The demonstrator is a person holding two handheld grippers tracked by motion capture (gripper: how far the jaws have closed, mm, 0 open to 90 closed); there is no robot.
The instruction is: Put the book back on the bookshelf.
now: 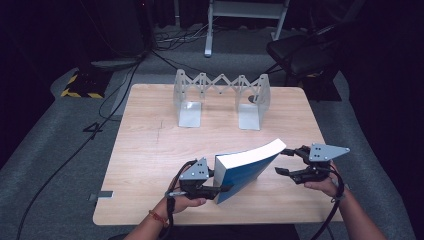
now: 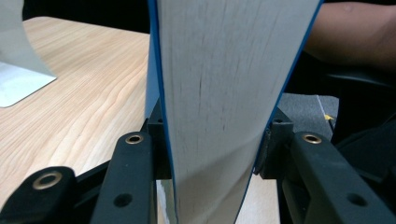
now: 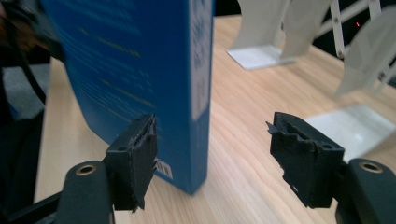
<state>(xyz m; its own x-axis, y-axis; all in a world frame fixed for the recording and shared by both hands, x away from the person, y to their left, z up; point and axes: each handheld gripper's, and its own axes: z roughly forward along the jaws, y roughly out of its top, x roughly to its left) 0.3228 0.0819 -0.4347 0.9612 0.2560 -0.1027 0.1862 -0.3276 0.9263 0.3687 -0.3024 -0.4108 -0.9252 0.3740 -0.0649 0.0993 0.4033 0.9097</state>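
The left gripper (image 1: pixel 220 189) has the blue book (image 1: pixel 245 172) pinched by its lower end, near the front edge of the wooden table (image 1: pixel 150 150). In the left gripper view the pale page block (image 2: pixel 219 93) fills the gap and both black pads press on the blue covers, so that's a firm clamp. The book's top runs out of that frame, and its lower end drops out of sight between the jaws.

Over to the right gripper (image 1: pixel 289 161): its jaws stand spread, just beside the book's far end in the high view. In the right gripper view the gripper (image 3: pixel 212 158) has one pad in front of the blue cover (image 3: pixel 126 70), but whether it touches I cannot tell; the other pad hangs in free air over the wood. The print on the cover is blurred, unreadable, and the book's upper part is cut off there too.

The book stands tilted in the high view, pages curving towards the right hand.

Behind it, well apart, sits a grey expandable book rack (image 1: pixel 221 97) near the table's back edge. Around the table lies grey carpet (image 1: pixel 50 165) with black cables trailing across it, a yellow-and-black striped block (image 1: pixel 80 85) at the left, and a very dark room beyond, where little can be made out.
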